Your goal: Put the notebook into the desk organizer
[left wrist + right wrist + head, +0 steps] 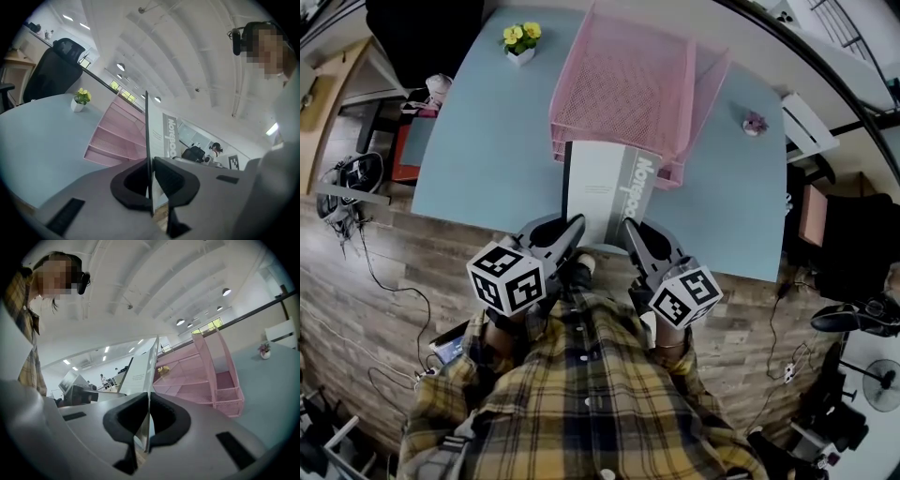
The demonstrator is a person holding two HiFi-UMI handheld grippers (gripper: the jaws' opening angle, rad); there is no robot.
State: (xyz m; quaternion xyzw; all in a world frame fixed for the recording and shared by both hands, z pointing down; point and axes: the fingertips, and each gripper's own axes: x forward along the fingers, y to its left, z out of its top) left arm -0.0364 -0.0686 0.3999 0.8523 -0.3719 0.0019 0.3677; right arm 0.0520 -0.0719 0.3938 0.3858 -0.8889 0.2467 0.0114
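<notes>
Notebook [607, 192] over the table's [478, 159] near edge, clamped at its near corners by left gripper [573, 227] and right gripper [631, 230]. Long axis points straight ahead, far end at the pink desk organizer's [623, 84] front lip.

Open-plan office. Indicators: a light-blue desk [487, 141] carrying a pink mesh desk organizer [623, 84] and a small potted flower [521, 42], a black office chair [51, 70], ceiling lights [121, 67], and cables [384, 291] across wood-plank flooring [356, 319].
</notes>
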